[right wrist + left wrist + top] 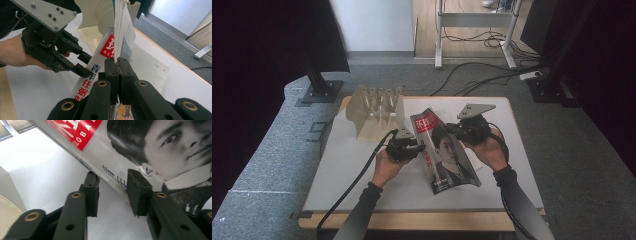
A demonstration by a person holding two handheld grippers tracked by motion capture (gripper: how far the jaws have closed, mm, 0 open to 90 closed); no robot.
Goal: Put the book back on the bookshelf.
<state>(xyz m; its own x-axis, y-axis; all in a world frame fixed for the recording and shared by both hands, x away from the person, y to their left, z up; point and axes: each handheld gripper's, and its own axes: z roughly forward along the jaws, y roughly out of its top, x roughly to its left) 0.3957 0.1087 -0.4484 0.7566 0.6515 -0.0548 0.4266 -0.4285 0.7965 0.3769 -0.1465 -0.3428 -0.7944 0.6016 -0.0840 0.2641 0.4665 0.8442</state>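
Note:
A magazine (447, 150) with a red title block and a black-and-white portrait cover is held tilted up off the white table (362, 190). My right gripper (452, 129) is shut on its upper right edge; in the right gripper view the jaws (117, 67) pinch the thin stack of pages (120, 30). My left gripper (419, 147) is at the magazine's left spine. In the left gripper view its jaws (113, 192) straddle the spine (110, 176), one finger (137, 192) over the cover and one (91, 192) under the edge, with a gap between them. From the right gripper view the left gripper (83, 63) meets the cover's left side.
A beige slotted file rack (374, 112) stands at the table's back left, just behind the magazine. The table's wooden rim (412, 220) runs along the near edge. Cables and desk legs (472, 45) lie on the grey floor beyond.

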